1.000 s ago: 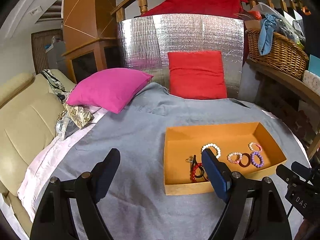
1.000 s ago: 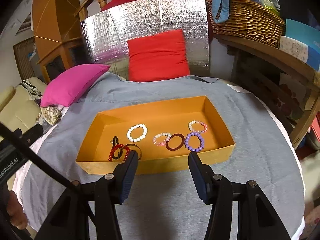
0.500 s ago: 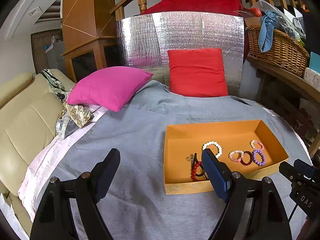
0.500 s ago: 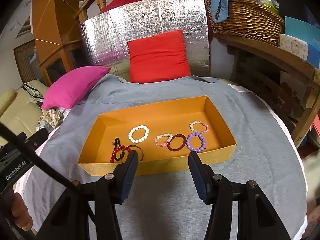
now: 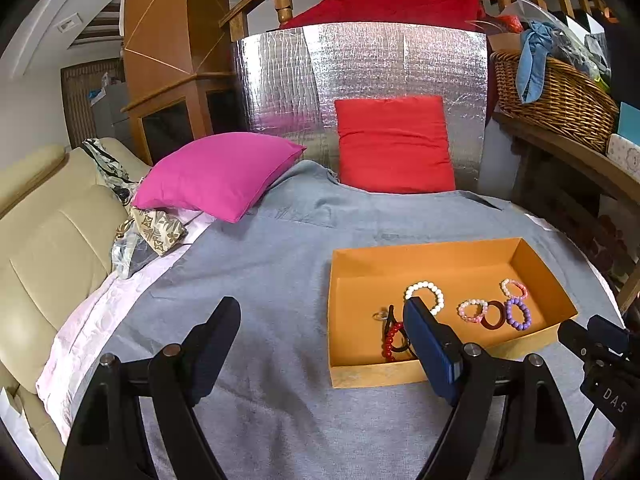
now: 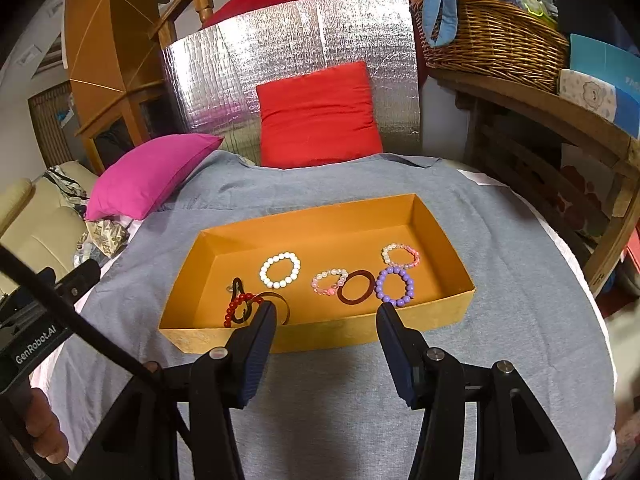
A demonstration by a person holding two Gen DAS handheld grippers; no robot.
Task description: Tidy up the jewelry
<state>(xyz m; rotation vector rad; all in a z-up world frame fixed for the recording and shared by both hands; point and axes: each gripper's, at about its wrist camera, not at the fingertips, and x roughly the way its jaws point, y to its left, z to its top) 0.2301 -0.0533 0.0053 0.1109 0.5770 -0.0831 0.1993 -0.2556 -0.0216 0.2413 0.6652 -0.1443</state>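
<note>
1. As both grippers hang short of the tray [image 6: 320, 340], neither carries anything: my left gripper [image 5: 320, 344] has its fingers wide apart over the grey cloth [image 5: 260, 280], and my right gripper [image 6: 326, 344] has its fingers apart just before the tray's near wall.
2. All jewelry I can see lies inside the tray; none shows on the cloth. That fits a sorted tray, or one whose pieces are about to be taken out; I cannot tell which.
3. Placement, as I judge it: the tray sits centred before the right gripper, so that tool is the better placed to reach in. The left gripper stands to the tray's left, its right finger overlapping the tray's left part in that view.
4. Count of beaded bracelets: five.
   - white [image 6: 280, 270], alone, mid-tray
   - pink [image 6: 330, 281], touching the maroon ring
   - purple [image 6: 395, 286], just beside that ring
   - pale pink [image 6: 401, 255], behind the purple
   - red [image 6: 236, 310], in the left cluster
5. Count of plain rings: one maroon ring [image 6: 356, 287].
6. Left cluster: dark loops [image 6: 240, 292] tangled with the red beads; partly hidden by my finger, so their number cannot be settled.
</note>
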